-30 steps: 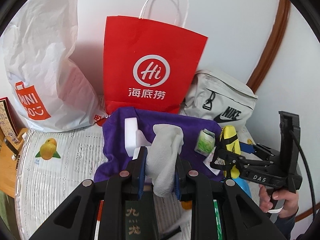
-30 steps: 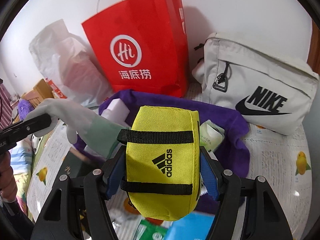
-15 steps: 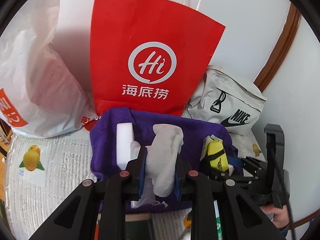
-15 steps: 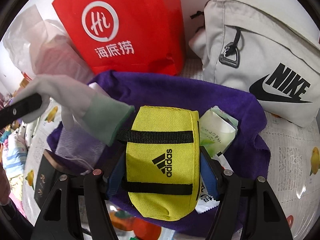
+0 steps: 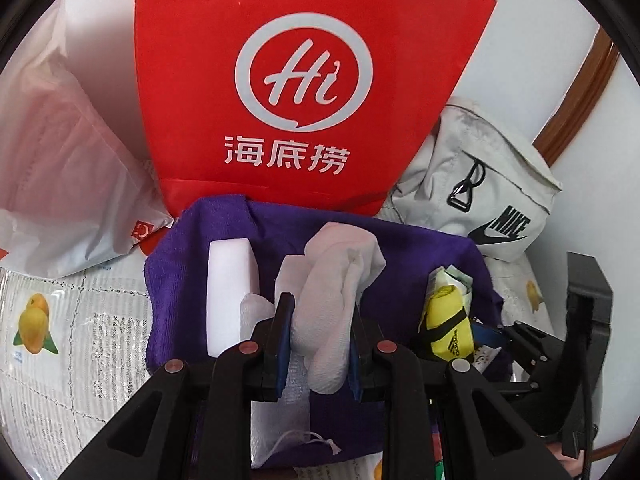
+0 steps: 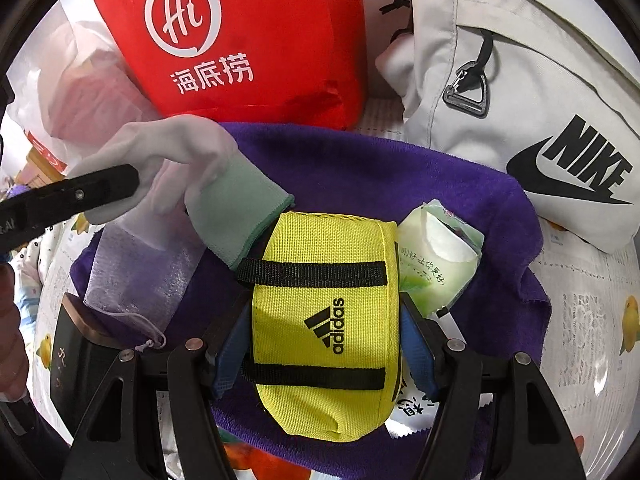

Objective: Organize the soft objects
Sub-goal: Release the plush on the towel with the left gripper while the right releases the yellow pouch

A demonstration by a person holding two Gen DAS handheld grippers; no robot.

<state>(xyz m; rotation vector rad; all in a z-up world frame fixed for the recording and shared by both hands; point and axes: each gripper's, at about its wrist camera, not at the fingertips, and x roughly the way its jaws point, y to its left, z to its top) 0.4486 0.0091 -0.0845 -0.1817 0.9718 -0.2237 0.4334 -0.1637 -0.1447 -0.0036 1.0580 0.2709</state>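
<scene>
The left gripper (image 5: 318, 344) is closed on a white sock (image 5: 340, 300); the sock is pinched between the blue pads and hangs over the purple towel (image 5: 420, 256). In the right view the sock's green cuff (image 6: 236, 216) reaches down to the edge of the yellow pouch (image 6: 324, 320). The right gripper (image 6: 324, 348) holds this pouch, with both pads pressed on its sides, low over the same towel.

On the towel lie a white block (image 5: 230, 292), a mesh bag (image 6: 140, 272) with a drawstring, and a green packet (image 6: 436, 264) just beside the pouch. A dark box (image 6: 68, 360) sits at the towel's left edge.

Behind the towel stand a red bag (image 5: 304, 80), a white plastic bag (image 5: 68, 184) on its left and a grey Nike bag (image 6: 520, 100) on its right.
</scene>
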